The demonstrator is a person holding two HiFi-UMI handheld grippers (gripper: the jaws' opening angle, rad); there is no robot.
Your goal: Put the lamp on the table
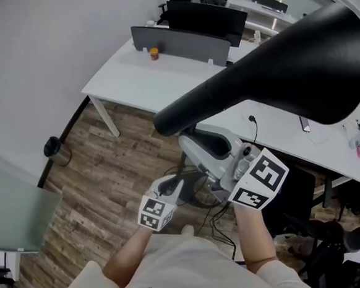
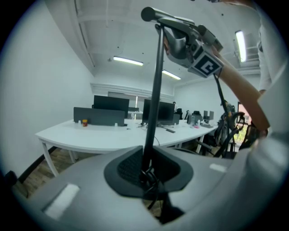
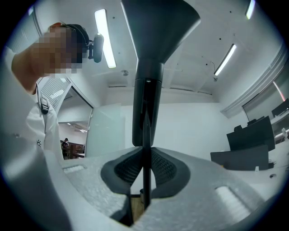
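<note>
The lamp hangs in the air, gripped by both tools. The left tool is closed on the thin black pole low down. The right tool is closed on the same pole higher up, just below the black shade. The white desk lies ahead of both tools, apart from the lamp, and the wooden floor is beneath them.

You work in bright, even office light from ceiling strips, which flare white in both gripper views. Those views bend strongly and darken at their round edges, and whatever sits nearest the lens is soft. In the head view the lamp looms close and blurred.
</note>
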